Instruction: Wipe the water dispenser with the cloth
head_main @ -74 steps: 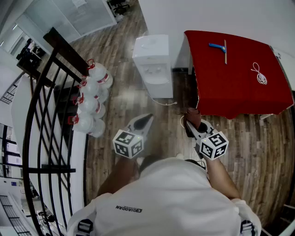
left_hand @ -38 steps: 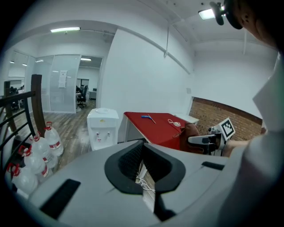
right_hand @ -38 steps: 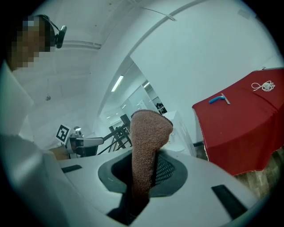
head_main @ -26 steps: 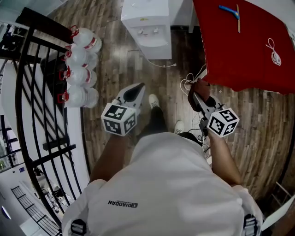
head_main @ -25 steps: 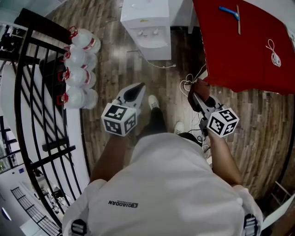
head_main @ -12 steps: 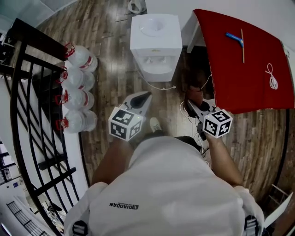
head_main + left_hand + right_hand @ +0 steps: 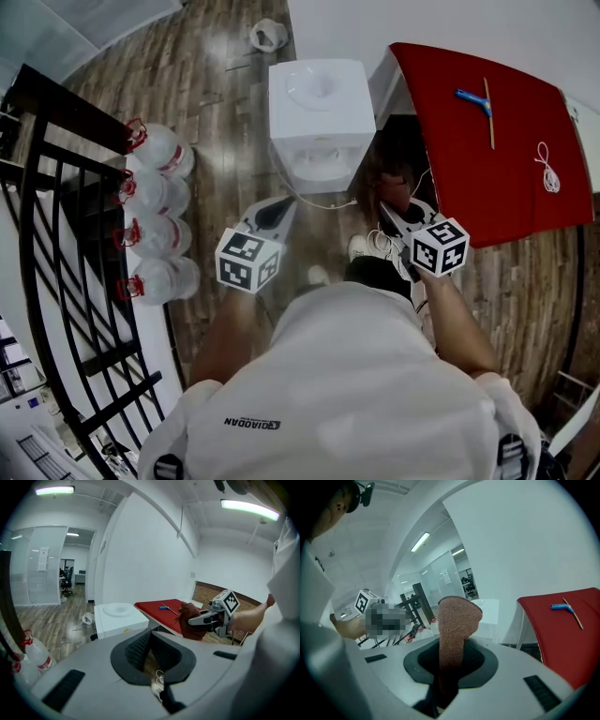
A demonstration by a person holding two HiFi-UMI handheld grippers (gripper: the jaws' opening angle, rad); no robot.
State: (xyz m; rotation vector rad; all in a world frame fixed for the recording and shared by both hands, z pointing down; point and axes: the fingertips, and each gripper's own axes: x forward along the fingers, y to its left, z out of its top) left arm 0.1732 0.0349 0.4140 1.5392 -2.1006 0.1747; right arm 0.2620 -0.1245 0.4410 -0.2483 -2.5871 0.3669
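The white water dispenser [image 7: 322, 112] stands against the wall, its top free of any bottle. My right gripper [image 7: 387, 210] is shut on a reddish-brown cloth [image 7: 395, 178], which hangs just right of the dispenser's front. In the right gripper view the cloth [image 7: 457, 620] stands up between the jaws, with the dispenser [image 7: 491, 613] behind it. My left gripper [image 7: 283, 204] is shut and holds nothing; it points at the dispenser's lower front from a short way off. The left gripper view shows the dispenser [image 7: 119, 618] ahead and the cloth [image 7: 191, 624] at the right.
A table with a red cover [image 7: 487, 150] adjoins the dispenser on the right and carries a blue tool [image 7: 472, 98] and a white cord [image 7: 544, 169]. Several water bottles [image 7: 155, 216] line a black railing [image 7: 66, 234] on the left. Cables [image 7: 380, 242] lie on the wooden floor.
The person has stepped toward the dispenser, so both grippers are now closer to its front. The cloth has stayed in the right gripper throughout.
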